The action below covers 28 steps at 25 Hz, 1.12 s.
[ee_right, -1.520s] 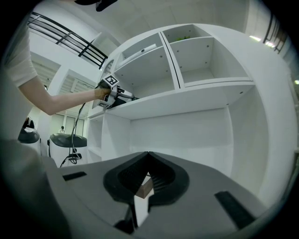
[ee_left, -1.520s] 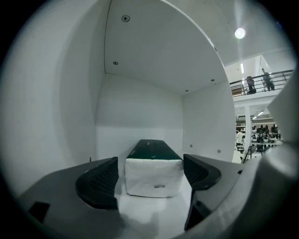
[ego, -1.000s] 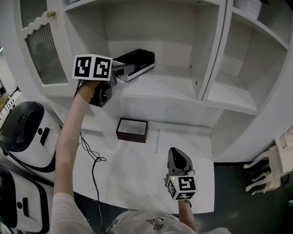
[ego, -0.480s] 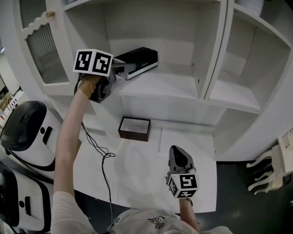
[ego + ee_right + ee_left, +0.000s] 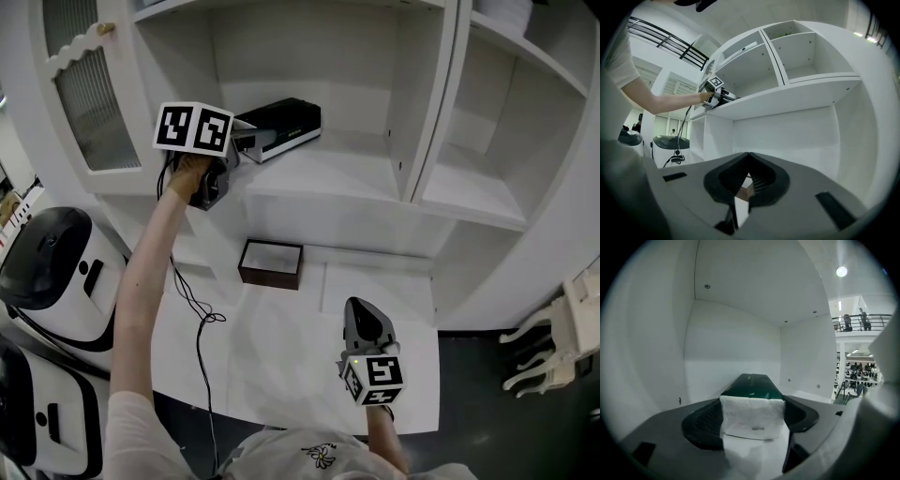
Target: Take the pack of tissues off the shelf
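The left tongs [image 5: 242, 145] are closing around the near, white end of the dark green pack of tissues [image 5: 281, 128], which lies on the shelf [image 5: 337, 183]; its print is too small to read. That arm reaches up, outstretched. The right tongs [image 5: 364, 323], shut and empty, hang low over the table [image 5: 281, 366].

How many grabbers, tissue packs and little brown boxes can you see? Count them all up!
Grippers: 2. The left gripper has fingers closing with the pack of tissues between them; the right gripper is shut and empty.
Packs of tissues: 1
Brown boxes: 1, the brown box
Total: 4
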Available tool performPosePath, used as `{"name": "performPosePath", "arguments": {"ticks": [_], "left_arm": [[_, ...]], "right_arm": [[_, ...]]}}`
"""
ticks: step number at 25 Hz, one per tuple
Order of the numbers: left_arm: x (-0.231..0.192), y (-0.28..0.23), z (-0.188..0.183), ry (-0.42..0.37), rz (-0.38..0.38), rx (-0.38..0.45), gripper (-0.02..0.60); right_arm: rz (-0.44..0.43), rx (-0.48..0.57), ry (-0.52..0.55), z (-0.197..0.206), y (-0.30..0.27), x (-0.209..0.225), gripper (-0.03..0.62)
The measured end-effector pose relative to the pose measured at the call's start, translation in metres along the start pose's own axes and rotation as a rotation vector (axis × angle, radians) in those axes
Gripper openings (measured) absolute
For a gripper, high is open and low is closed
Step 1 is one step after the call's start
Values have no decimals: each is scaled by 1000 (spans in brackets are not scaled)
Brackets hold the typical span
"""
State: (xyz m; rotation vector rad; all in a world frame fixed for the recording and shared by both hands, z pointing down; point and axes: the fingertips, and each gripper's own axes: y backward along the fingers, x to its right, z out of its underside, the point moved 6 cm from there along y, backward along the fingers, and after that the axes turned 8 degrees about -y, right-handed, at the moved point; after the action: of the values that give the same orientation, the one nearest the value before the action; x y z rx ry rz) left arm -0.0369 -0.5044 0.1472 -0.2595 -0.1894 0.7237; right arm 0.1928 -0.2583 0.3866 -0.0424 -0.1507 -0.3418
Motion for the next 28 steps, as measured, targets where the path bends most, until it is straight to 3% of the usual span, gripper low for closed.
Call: {"name": "performPosePath", "arguments": {"ticks": [6,12,20,28], "left_arm": [[5,9,-3,33,-15,71,374],[19,42,-24,-16,-64,165,374],[56,114,-26,-198,-230,356,374],[106,177,32,-334,-461,520,376]], "right_arm": [[-5,27,25,-11,6,-7,3],[11,70,59,-27,12,-8,3],[-9,134,132,-54,10,-22,2],[-52,188,174,-65,3,-48,3]]}}
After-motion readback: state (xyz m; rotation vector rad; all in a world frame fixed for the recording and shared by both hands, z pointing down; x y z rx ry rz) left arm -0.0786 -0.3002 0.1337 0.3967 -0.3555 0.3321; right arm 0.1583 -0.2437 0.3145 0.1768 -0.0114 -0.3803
